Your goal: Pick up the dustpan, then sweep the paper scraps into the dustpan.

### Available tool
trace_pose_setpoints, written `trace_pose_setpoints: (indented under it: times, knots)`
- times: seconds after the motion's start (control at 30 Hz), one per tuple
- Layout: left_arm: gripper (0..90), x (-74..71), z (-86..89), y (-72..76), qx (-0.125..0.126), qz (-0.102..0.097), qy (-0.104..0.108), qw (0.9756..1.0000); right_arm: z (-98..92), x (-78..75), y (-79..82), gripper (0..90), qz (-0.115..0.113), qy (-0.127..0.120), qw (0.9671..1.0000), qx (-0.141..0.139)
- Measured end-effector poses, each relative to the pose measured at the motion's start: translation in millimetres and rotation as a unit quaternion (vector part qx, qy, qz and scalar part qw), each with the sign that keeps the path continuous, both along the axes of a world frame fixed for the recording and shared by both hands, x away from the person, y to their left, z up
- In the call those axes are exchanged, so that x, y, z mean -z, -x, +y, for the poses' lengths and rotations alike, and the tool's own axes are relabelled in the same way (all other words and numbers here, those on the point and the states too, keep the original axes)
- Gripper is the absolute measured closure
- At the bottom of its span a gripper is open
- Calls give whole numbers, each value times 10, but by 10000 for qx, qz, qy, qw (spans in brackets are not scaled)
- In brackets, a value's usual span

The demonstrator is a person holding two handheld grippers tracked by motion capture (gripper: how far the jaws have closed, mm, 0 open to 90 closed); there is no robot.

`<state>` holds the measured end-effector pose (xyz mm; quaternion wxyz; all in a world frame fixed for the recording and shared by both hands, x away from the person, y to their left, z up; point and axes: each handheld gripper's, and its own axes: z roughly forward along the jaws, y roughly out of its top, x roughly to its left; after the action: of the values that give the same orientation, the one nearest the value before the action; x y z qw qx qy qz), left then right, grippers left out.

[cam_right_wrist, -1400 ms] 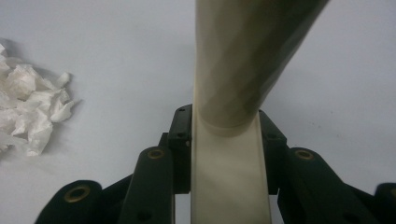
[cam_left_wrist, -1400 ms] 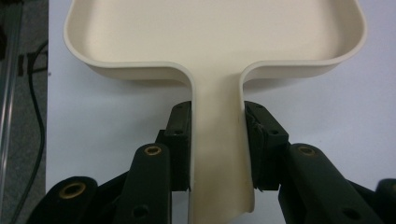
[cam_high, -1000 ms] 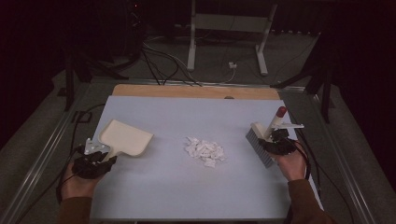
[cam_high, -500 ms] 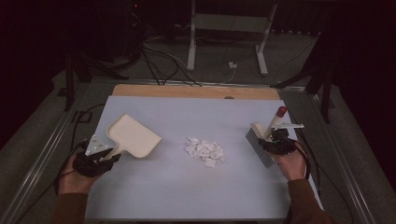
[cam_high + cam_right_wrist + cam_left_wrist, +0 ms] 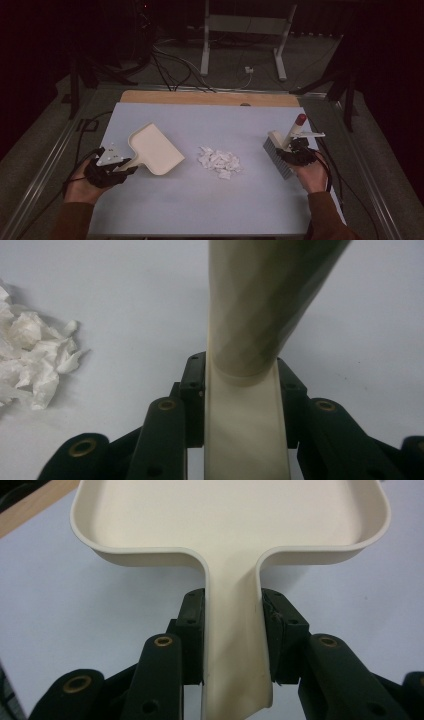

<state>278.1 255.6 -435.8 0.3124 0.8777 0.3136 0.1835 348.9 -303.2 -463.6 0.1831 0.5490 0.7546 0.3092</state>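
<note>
Left jaws: closed on the handle of the cream dustpan [image 5: 232, 645], one pad on each side, as seen in the left gripper view; the left gripper [image 5: 111, 167] is held near the left edge of the bench [image 5: 210, 210].
Right jaws: clamped on the cream handle of the hand brush [image 5: 247, 430], with the handle rising between them in the right gripper view; the right gripper [image 5: 295, 150] is held near the right edge of the bench.
Dustpan: its tray [image 5: 155, 150] lies left of the bench middle, with its open lip turned toward the scraps but well apart from them.
Brush: its bristle block [image 5: 277, 157] is set on or just over the bench, right of the scraps, and its red-tipped handle end [image 5: 300, 119] is tilted away toward the far edge.
Paper scraps: a loose white heap [image 5: 220, 161] is left at the middle of the bench, between pan and brush.
Step in hand: judged to be the closing in of both tools on the heap.
Doing it well: the pan lip should be laid flat against the bench just left of the heap, and held steady there; the bristles should be drawn leftward in one low, slow stroke.
Risk: light scraps could be scattered by a fast stroke, or pushed under a raised lip.
</note>
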Motion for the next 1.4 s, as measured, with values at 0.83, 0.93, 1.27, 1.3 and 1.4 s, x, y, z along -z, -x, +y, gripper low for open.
trace_pose_setpoints:
  times: [0.83, 0.93, 1.27, 1.3, 1.4]
  knots:
    - [665, 28, -84, -114, 427, 352, -62, 9984, -3, 1, -2, 669, 11, -45, 10000, -5]
    - [666, 36, -121, -130, 467, 383, -114, 9981, -5, 1, -2, 669, 15, -51, 10000, 1]
    - [666, 49, -232, -184, 622, 461, -235, 9967, -5, 2, -4, 669, 14, -54, 10000, 5]
    - [666, 52, -239, -190, 640, 466, -234, 9966, -4, 2, -4, 669, 16, -56, 10000, 8]
    - [666, 66, -263, -201, 669, 496, -259, 9962, 2, 2, -2, 669, 10, -47, 10000, 12]
